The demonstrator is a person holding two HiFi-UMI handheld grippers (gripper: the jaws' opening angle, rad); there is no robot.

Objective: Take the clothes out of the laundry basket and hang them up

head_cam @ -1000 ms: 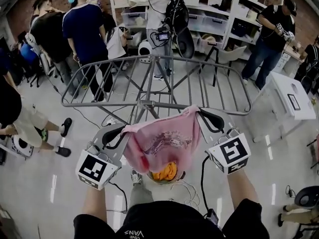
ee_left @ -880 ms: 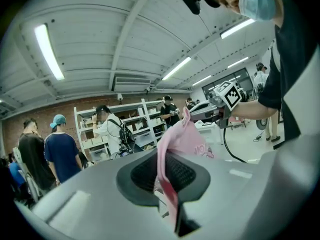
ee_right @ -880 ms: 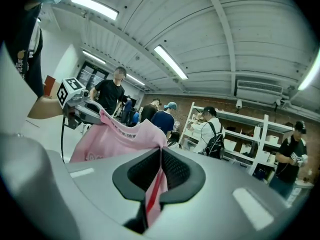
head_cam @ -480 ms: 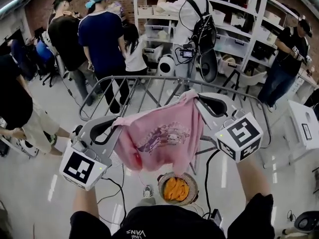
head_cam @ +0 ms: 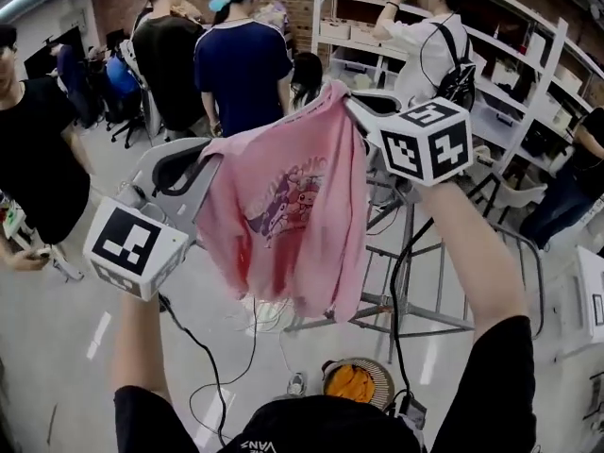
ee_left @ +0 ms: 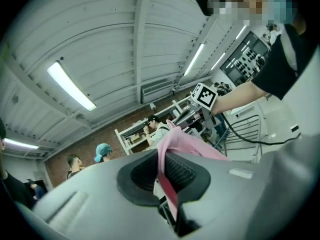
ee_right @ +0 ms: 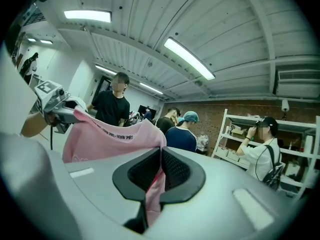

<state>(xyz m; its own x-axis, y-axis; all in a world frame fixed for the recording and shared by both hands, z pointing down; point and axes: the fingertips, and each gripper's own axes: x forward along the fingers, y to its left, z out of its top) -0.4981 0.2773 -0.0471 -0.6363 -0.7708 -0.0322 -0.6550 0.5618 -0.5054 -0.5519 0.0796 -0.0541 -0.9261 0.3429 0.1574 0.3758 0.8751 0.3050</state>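
Note:
A pink shirt [head_cam: 283,225] with a cartoon print hangs spread between both grippers, held up high in the air. My left gripper [head_cam: 209,154] is shut on the shirt's left upper edge, and the pink cloth [ee_left: 185,141] runs out from between its pads. My right gripper [head_cam: 347,97] is shut on the right upper edge, higher than the left; the fabric [ee_right: 110,139] stretches away from its pads toward the other gripper. The round laundry basket [head_cam: 354,382] stands on the floor below with an orange garment in it. The grey drying rack [head_cam: 453,319] shows behind the shirt at lower right.
Several people [head_cam: 243,64] stand close behind the shirt. White shelving [head_cam: 528,92] with bins lines the right side, and a person [head_cam: 38,168] in black stands at the left. Cables [head_cam: 226,385] trail over the floor near the basket.
Both grippers have risen and swung forward with the pink shirt, which now hangs high and spread. The rack and basket have dropped to the lower right of the head view.

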